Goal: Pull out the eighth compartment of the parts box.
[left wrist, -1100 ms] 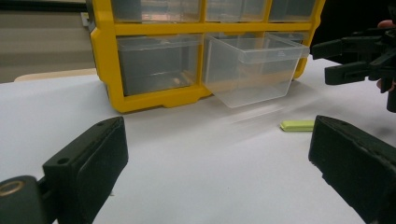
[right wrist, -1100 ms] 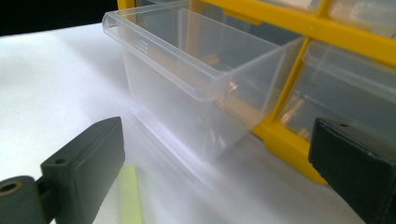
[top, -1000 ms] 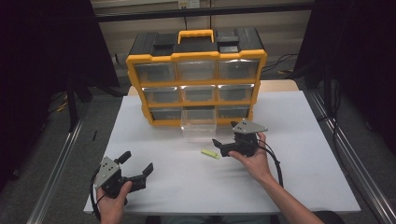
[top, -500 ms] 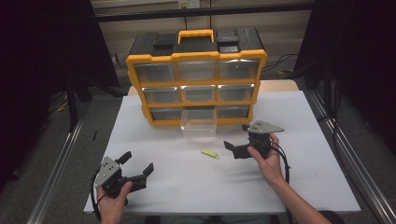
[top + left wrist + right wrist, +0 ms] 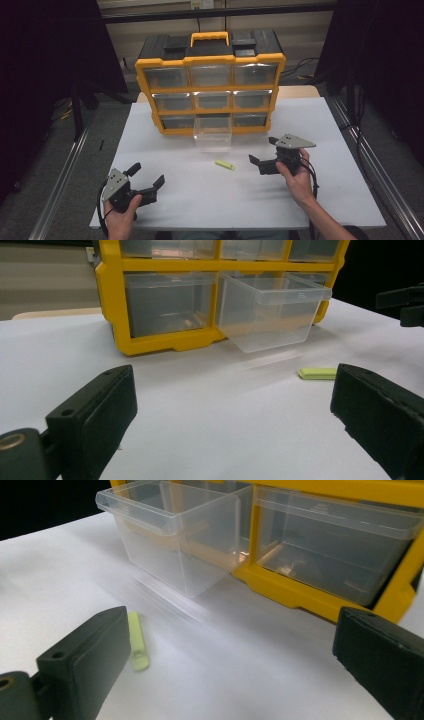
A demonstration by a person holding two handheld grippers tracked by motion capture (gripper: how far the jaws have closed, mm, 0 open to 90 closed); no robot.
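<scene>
My left tongs sit low over the near left part of the white table, jaws spread wide with nothing between them, and I hold them back here because they have no part in the pick for now; parked like this they stay out of the way while pointing toward the work. From them, the yellow drawer cabinet stands ahead at the far side of the table, and its clear drawer in the bottom row is pulled well out, its mouth open upward, which I take to mean something is to go into it. Ahead and to the right of these tongs lies the small yellow-green stick, flat on the bare table, just short of the drawer and apart from it. It lies in the open, so either jaw pair can come down around it. Further right, my right tongs hover close to the table, also wide open and empty, aimed leftward at the stick. In the right gripper view the stick lies just beyond the left jaw, not yet between the pads, with the open drawer straight ahead. I judge I must swing a little left before closing.
</scene>
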